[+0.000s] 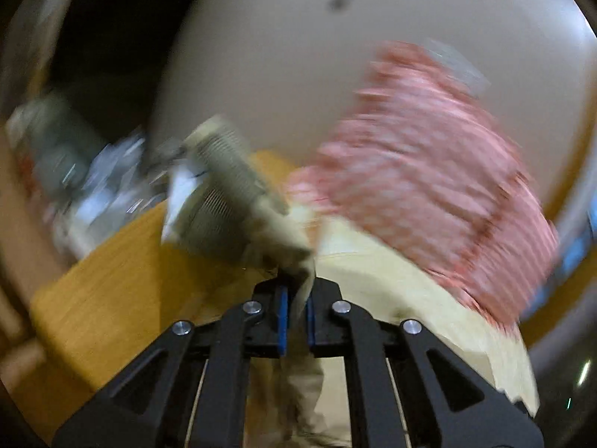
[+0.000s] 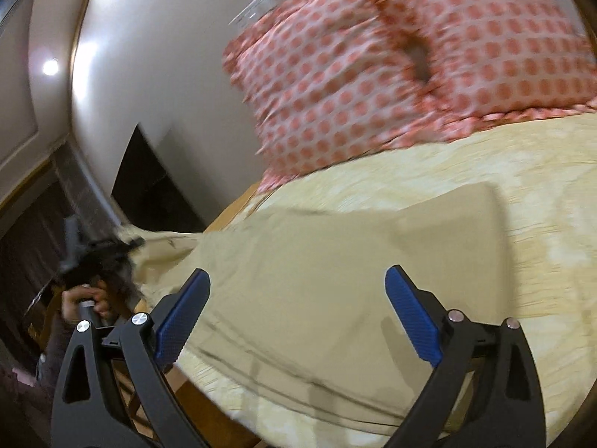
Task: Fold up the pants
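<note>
Between the blue pads of the left tongs [image 1: 296, 311] a fold of the khaki pants [image 1: 238, 186] is pinched tight, the ribbed waistband rising blurred ahead of the tips and more cloth trailing down between the black arms. The right tongs [image 2: 296, 311] stand wide apart and hold nothing, poised above the pants [image 2: 335, 246], which lie spread flat on the pale yellow bedspread [image 2: 522, 201] with one end drawn off toward the bed's left edge. There the left tongs [image 2: 108, 252] appear as a dark smear (motion blur hides the tips), with the person's hand [image 2: 87, 300] on the handle below. Beyond the pants, red-dotted pillows [image 2: 373, 74] lean against the cream wall [image 2: 156, 56]. In the left view the pillows [image 1: 429, 171] are streaked, beside a wooden bed frame [image 1: 112, 280].
</note>
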The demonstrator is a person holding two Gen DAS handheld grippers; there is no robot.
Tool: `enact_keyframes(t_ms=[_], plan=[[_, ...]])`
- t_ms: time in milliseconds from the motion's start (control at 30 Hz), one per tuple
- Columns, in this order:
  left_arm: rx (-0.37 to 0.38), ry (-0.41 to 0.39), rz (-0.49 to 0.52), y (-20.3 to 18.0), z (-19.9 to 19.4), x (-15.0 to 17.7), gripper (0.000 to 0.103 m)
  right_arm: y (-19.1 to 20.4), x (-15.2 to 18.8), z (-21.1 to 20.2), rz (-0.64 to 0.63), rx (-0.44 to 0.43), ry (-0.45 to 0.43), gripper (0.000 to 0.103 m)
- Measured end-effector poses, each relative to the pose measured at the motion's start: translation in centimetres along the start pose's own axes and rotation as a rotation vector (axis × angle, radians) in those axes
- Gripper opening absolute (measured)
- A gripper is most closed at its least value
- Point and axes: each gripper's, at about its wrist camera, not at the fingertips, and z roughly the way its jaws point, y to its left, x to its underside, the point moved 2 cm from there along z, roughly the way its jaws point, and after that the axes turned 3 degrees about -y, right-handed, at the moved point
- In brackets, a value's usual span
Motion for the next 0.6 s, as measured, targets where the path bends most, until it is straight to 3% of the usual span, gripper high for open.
enact_keyframes(t_ms=[67, 167, 233, 300, 467, 533, 600], plan=[[0.097, -0.002, 0.114, -5.4, -0.1, 0.0, 0.006, -1.2, -0.5, -1.2, 0.025, 0.026, -0.03, 0.097], [0.302, 0.038, 0.291, -14.0, -0.6, 2.4, 0.006, -3.4, -1.2, -3.5, 0.074, 0.078, -0.089, 0.097], [0.423, 0.096, 0.403, -19.0, -0.7, 5.9, 0.006, -4.8, -1.6, -5.0, 0.116, 0.109, -0.132, 0.098], [0.516, 0.208, 0.503, -22.7, 0.2, 10.6, 0.007, -6.3, -1.8, -6.2, 0.175, 0.129, -0.165, 0.098], [0.606, 0.478, 0.668, -24.9, 1.9, 20.5, 0.01, -9.4, -1.5, -6.9, 0.305, 0.148, -0.16, 0.098], [0.644, 0.471, 0.661, -23.8, 0.6, 20.8, 0.014, -9.9, -1.5, -6.4, 0.33, 0.134, -0.124, 0.098], [0.672, 0.403, 0.576, -21.8, -1.0, 18.1, 0.029, -10.1, -1.8, -5.4, 0.322, 0.14, -0.082, 0.098]])
